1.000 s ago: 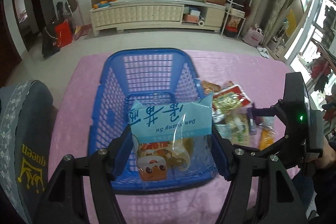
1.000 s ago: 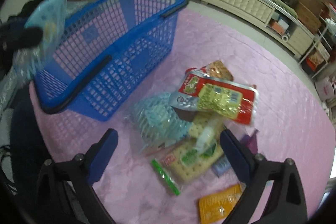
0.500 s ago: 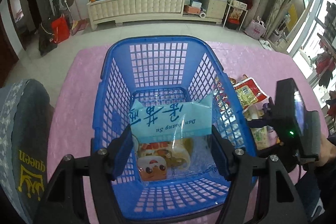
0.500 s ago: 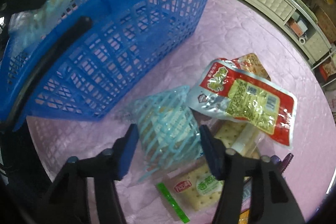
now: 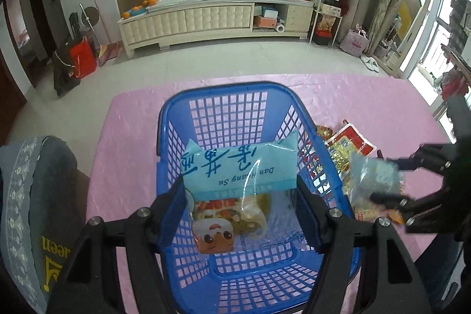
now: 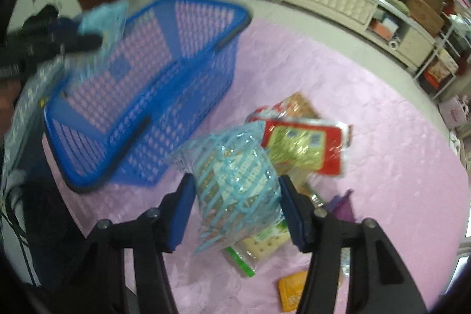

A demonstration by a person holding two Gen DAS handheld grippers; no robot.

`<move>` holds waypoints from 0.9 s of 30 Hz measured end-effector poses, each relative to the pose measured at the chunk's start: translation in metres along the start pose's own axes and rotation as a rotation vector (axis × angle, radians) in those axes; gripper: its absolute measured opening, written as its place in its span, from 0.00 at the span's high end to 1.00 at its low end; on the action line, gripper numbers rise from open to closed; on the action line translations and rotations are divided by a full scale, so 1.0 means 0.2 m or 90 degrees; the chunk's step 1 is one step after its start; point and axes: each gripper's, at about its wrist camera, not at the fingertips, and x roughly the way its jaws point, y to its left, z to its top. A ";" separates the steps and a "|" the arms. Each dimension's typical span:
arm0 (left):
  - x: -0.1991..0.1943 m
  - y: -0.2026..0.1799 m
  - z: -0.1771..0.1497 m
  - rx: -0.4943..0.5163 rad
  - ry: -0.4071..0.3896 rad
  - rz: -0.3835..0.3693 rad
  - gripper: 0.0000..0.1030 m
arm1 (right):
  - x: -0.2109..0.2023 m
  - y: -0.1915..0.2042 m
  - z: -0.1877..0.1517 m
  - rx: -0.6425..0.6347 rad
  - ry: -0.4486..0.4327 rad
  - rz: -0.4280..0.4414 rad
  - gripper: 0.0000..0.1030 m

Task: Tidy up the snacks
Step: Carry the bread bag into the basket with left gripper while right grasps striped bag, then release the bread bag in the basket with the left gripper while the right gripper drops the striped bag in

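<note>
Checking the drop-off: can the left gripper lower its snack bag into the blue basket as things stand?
Probably yes. The left gripper holds the snack bag right above the open blue basket, with nothing blocking.

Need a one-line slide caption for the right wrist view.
Right gripper clamps a blue-netted snack bag above the snack pile, beside the blue basket on pink cloth.

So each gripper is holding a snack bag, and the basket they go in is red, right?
Not quite: the basket is blue, as the left wrist view shows. The left gripper does hold a snack bag, and the right gripper holds a netted bag.
</note>
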 end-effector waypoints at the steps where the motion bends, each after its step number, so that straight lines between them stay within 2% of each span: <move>1: 0.00 0.01 0.01 0.001 0.000 -0.002 0.36 | -0.04 0.00 0.02 0.004 -0.011 -0.004 0.41; 9: 0.18 0.08 0.16 0.015 0.042 0.001 0.34 | -0.14 0.01 0.20 0.028 -0.057 -0.008 0.41; 11: 0.22 0.09 0.19 0.008 0.053 0.001 0.26 | -0.14 0.02 0.25 0.028 -0.061 -0.002 0.41; 13: 0.24 0.11 0.21 0.003 0.049 0.004 0.24 | -0.14 0.04 0.28 0.025 -0.065 -0.006 0.41; 19: 0.19 0.15 0.23 -0.016 0.028 -0.012 0.24 | -0.10 0.04 0.34 0.041 -0.063 0.006 0.41; 27: 0.05 0.20 0.09 -0.027 0.009 -0.015 0.24 | -0.15 0.10 0.39 0.052 -0.073 0.021 0.40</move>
